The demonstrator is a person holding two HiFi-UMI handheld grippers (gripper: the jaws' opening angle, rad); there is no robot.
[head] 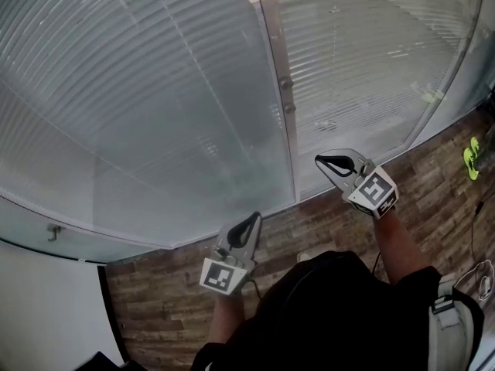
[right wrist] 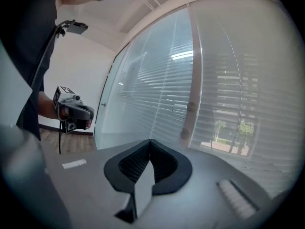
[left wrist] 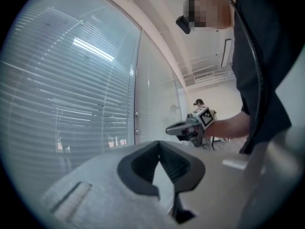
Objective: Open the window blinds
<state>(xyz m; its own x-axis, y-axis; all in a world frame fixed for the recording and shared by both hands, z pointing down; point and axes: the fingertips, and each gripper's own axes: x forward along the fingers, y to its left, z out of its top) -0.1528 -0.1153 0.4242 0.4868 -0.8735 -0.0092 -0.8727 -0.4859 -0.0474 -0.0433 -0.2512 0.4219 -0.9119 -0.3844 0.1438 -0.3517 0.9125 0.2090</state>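
Blinds (head: 193,91) look thin and bendy; grabbing the little knobs (head: 288,96) seems best. Both the left gripper (head: 251,221) and right gripper (head: 325,161) are closed, empty.

You are standing on a brown wood-plank floor (head: 178,284), its boards running across in front of you. A bright yellow-green thing (head: 470,158) is lying on the planks at the far right. Closer to you, a thin pale cord (head: 483,273) is looping over the boards.
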